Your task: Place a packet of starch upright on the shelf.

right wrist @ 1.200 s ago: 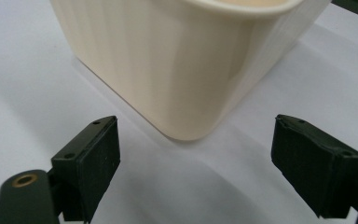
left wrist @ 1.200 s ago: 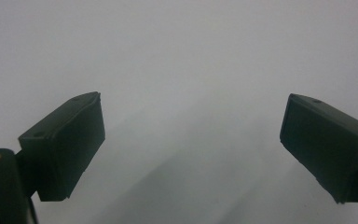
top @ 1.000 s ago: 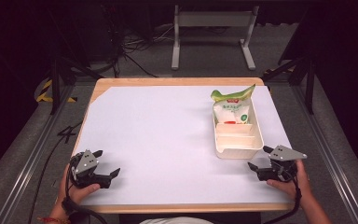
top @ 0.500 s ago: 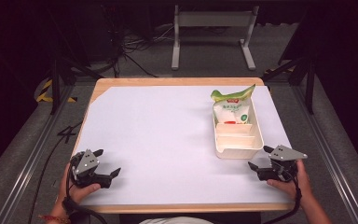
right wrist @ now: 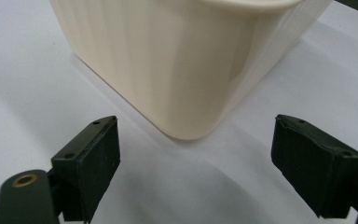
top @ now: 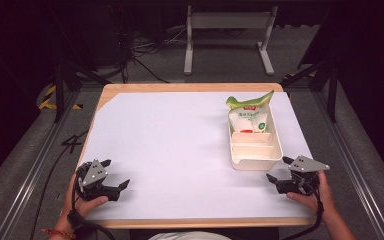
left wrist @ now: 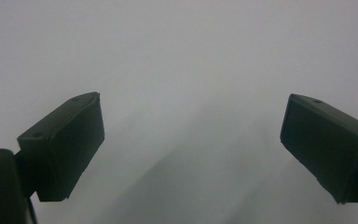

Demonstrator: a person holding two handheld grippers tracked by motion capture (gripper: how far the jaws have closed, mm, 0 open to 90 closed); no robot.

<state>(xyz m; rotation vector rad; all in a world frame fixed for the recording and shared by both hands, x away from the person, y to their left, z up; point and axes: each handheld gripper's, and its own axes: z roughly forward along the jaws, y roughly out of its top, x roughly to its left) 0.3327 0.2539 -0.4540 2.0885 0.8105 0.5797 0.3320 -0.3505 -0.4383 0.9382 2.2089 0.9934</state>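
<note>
Two hand-held grippers rest near the table's front edge, the left gripper (top: 111, 179) and the right gripper (top: 279, 173), both with jaws spread and empty. Just beyond the right one sits a cream plastic divided tray (top: 275, 148), one rounded corner close before its jaws (right wrist: 191, 93). It looks light, stiff and smooth-walled, so the rim seems the surest hold. In its far compartment lies a white-and-green soft pouch (top: 248, 114), probably crinkly and yielding. Its label is too small to read.

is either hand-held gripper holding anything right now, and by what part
Nothing is held. The left hand-held gripper and the right hand-held gripper both have jaws open with only white table between them.
</note>
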